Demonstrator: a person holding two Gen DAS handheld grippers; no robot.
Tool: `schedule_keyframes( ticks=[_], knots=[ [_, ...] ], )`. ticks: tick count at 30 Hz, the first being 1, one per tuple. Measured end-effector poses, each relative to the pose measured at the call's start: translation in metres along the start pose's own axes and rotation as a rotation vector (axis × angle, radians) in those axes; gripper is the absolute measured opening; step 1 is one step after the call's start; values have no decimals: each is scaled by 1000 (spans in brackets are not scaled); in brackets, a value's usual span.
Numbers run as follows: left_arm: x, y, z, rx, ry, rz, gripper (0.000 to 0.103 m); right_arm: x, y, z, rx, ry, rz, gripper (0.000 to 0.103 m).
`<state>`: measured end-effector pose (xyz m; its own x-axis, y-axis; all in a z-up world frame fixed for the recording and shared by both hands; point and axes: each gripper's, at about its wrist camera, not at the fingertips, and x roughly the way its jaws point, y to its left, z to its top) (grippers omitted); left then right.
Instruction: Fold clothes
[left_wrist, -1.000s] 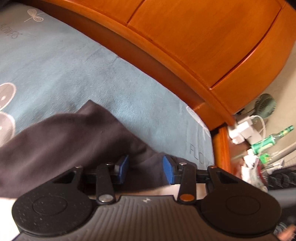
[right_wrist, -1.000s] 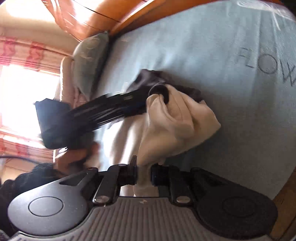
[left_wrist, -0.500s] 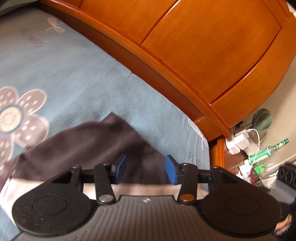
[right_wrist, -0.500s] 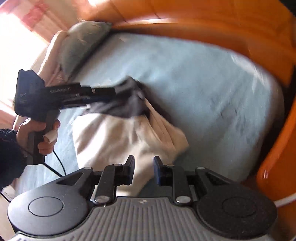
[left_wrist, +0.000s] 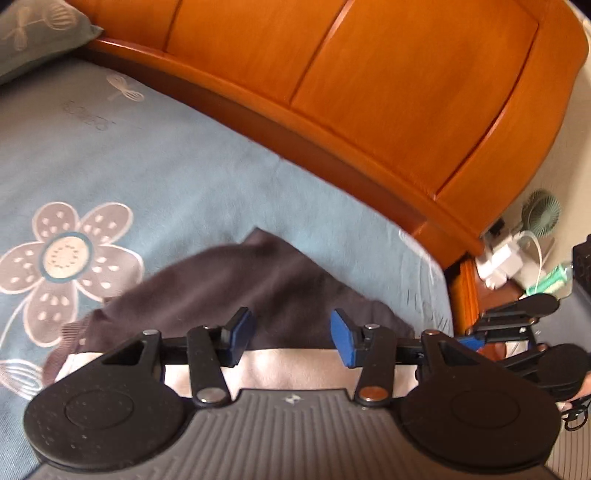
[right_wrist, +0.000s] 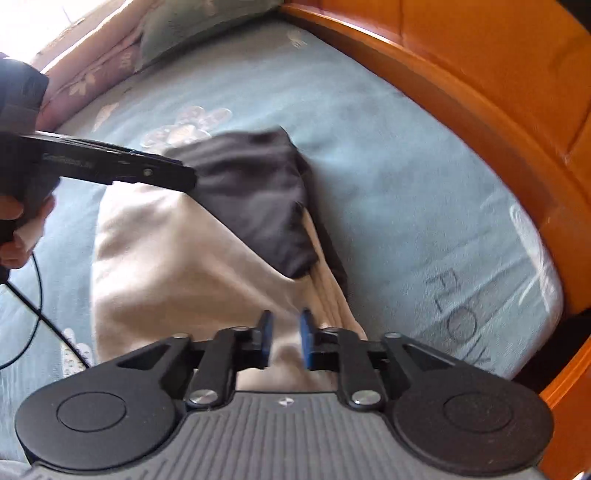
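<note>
Folded garment (right_wrist: 192, 266): cream body, dark grey panel on top.
Long axis runs toward the headboard (right_wrist: 498, 122). Left gripper (left_wrist: 291, 334) and right gripper (right_wrist: 283, 338) fingers apart, recently opening, gripping nothing.

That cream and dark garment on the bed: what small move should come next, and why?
Probably bring the open right gripper down to grasp the cream garment at its near edge. Both grippers have just let go; the left gripper hangs open above the dark flap, and the bundle looks only partly folded.
</note>
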<state>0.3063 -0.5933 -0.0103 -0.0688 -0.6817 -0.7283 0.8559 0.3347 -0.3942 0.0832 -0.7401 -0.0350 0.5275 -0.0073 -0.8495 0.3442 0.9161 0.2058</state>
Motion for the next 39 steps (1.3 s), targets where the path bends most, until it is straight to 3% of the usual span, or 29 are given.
schedule_keyframes(
  ticks=[2, 5, 7, 8, 12, 18, 21, 22, 25, 28, 31, 33, 35, 37, 39],
  knots=[
    [-1, 9, -5, -30, 10, 19, 47, -11, 13, 14, -46, -61, 21, 34],
    [16, 32, -16, -113, 78, 70, 47, 15, 20, 31, -95, -54, 11, 40],
    [20, 40, -17, -135, 89, 70, 50, 49, 10, 25, -97, 39, -36, 37],
    [19, 40, -13, -136, 92, 66, 48, 53, 5, 20, -94, 35, -23, 37],
    [-9, 27, -7, -105, 41, 44, 47, 33, 13, 33, -95, 52, -17, 39],
    [-36, 49, -32, -393, 4, -62, 47, 31, 43, 77, -219, -32, 66, 44],
    [-16, 65, -42, -502, 42, -59, 50, 66, 44, 79, -273, 32, 72, 44],
    [-5, 70, -47, -531, 63, -65, 49, 68, 37, 76, -251, 44, 80, 49],
    [-1, 64, -41, -525, 60, -48, 47, 74, 15, 67, -171, 78, 106, 53],
    [-20, 49, -29, -464, 42, 2, 47, 58, 24, 74, -221, 95, 77, 53],
    [-33, 42, -24, -422, 32, 49, 49, 39, 41, 75, -264, 85, 185, 54],
    [-27, 44, -26, -394, 75, 82, 54, 36, 57, 68, -316, 108, 264, 54],
    [-14, 51, -31, -403, 88, 71, 54, 47, 72, 50, -395, 138, 258, 59],
    [-3, 57, -37, -402, 65, 52, 55, 57, 79, 33, -460, 142, 224, 80],
    [0, 53, -30, -392, 74, 76, 54, 62, 81, 21, -503, 117, 203, 87]
  ],
)
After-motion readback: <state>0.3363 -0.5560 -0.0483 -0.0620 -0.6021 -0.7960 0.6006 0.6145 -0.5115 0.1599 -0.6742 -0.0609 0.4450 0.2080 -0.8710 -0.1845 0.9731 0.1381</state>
